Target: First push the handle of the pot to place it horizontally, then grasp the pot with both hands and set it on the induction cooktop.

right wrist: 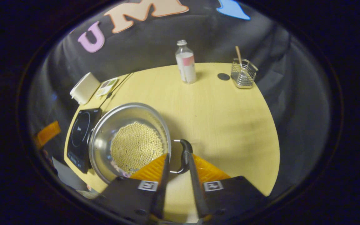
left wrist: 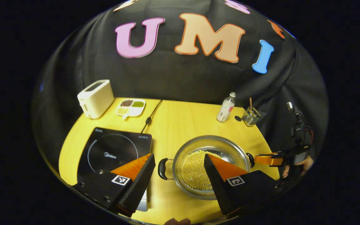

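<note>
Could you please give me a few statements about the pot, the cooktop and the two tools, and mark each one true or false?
1. The pot sits on the cooktop. False: it stands on the table, beside the cooktop.
2. The pot holds small yellowish beans. True.
3. The left tool is closed on the pot's left handle. False: its fingers are wide apart, with the handle between them, untouched.
4. The right tool has the pot's right handle between its nearly closed fingers. True, though whether both press on it is unclear.
5. The bottle lies on its side. False: it stands upright.
</note>
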A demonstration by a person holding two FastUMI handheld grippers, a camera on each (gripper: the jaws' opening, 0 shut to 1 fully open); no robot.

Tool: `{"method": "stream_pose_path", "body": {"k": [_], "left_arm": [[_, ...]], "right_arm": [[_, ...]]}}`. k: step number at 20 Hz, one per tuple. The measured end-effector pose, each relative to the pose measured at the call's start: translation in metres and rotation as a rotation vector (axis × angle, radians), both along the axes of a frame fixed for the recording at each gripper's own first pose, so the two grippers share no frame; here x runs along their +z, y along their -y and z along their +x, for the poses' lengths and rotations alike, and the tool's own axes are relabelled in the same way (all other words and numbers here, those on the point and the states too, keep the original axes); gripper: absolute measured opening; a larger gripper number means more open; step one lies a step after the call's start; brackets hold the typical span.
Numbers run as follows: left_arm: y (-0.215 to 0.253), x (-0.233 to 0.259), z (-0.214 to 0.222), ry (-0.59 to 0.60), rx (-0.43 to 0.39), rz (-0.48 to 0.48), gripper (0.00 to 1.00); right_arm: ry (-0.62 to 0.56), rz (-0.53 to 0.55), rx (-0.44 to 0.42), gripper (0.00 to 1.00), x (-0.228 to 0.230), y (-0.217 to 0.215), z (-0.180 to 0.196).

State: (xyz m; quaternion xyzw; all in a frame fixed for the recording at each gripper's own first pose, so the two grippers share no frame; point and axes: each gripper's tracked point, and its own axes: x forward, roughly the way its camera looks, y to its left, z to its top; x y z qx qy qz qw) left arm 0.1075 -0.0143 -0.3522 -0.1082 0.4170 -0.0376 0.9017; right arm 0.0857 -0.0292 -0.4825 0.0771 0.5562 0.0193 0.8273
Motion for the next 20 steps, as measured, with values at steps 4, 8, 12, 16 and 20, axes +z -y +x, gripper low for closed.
{"method": "stream_pose_path", "body": {"k": [4, 8, 12, 16, 20], "left_arm": [[-0.01, -0.034, 0.007, -0.077, -0.007, -0.022, 0.97], [-0.014, -0.069, 0.006, -0.167, -0.03, -0.026, 0.97], [-0.015, -0.083, 0.008, -0.199, -0.037, -0.033, 0.96], [-0.015, -0.096, 0.007, -0.231, -0.054, -0.02, 0.96], [-0.014, -0.115, 0.002, -0.262, -0.078, 0.017, 0.97]], "right_arm": [[-0.025, -0.039, -0.063, 0.88, -0.011, 0.0, 0.004], [-0.058, -0.067, -0.066, 0.96, -0.021, -0.003, 0.003], [-0.081, -0.076, -0.072, 0.95, -0.028, -0.006, 0.004], [-0.102, -0.078, -0.063, 0.95, -0.035, -0.007, 0.001], [-0.101, -0.103, -0.042, 0.87, -0.041, -0.003, 0.002]]}}
